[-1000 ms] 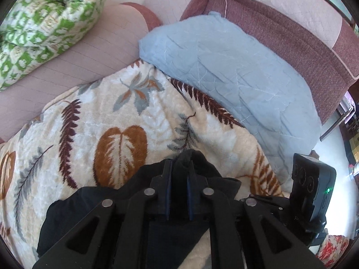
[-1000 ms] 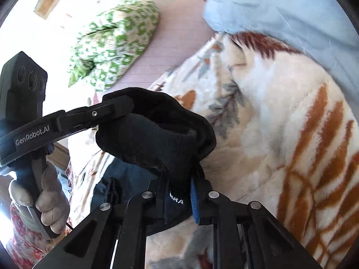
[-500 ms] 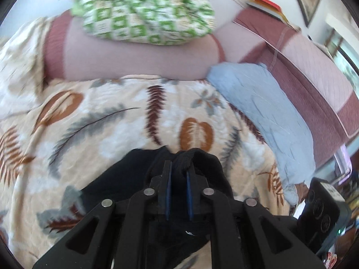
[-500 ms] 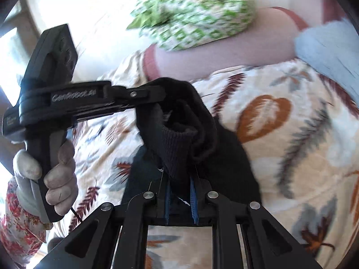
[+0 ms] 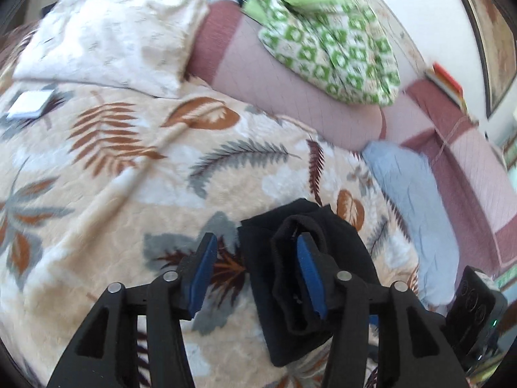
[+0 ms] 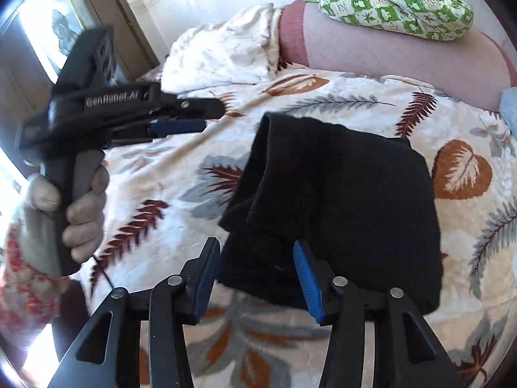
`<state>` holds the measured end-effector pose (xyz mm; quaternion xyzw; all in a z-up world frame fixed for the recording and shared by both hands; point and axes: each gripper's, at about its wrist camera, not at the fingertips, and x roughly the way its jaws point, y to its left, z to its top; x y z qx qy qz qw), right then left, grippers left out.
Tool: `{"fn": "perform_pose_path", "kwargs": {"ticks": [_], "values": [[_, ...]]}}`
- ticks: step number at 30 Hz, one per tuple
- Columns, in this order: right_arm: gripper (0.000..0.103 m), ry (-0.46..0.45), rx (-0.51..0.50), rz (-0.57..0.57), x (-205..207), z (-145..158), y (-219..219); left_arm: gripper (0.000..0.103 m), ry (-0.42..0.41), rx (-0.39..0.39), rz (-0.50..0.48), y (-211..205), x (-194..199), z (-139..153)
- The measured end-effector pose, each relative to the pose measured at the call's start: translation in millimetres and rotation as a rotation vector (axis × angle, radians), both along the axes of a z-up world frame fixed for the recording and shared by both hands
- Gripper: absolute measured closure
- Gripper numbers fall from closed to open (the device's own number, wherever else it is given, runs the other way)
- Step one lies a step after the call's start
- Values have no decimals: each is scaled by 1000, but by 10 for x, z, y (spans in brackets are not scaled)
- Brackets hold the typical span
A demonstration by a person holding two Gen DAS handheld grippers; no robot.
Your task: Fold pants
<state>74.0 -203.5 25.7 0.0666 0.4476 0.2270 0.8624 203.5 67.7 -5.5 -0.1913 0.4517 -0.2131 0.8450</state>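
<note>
One folded pants [image 6: 339,200], two pillows [image 5: 110,38]

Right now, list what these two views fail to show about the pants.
- Near edge of the black pants: right wrist view, behind the right gripper, jaws opening.
- Their fold layers: left wrist view, bunched, dark, behind the left gripper, jaws opening.
- Small white object on the blanket: left wrist view, blurred.
</note>
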Motion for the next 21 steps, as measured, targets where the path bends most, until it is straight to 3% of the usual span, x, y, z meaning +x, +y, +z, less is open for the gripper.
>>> {"fn": "perform_pose_path", "kwargs": {"ticks": [4, 5, 7, 8, 11, 12, 16, 21], "values": [[52, -42, -6, -112, 106, 221, -175, 46, 7, -99, 108, 277, -256, -100], [55, -47, -26, -138, 175, 238, -168, 45, 13, -124, 121, 332, -298, -145], [73, -28, -29, -159, 345, 213, -91, 45, 26, -165, 144, 411, -359, -254], [74, -18, -41, -165, 441, 172, -28, 45, 27, -182, 154, 451, -388, -310], [74, -58, -178, -175, 729, 73, 267, 45, 45, -221, 183, 567, -441, -498], [74, -36, -209, -166, 849, -12, 377, 45, 62, -228, 186, 600, -440, -562], [74, 128, -150, -138, 1128, -362, 709, 45, 100, -246, 191, 676, -418, -708], [73, 142, -158, -48, 1045, -472, 882, 45, 75, -158, 198, 640, -395, -693]]}}
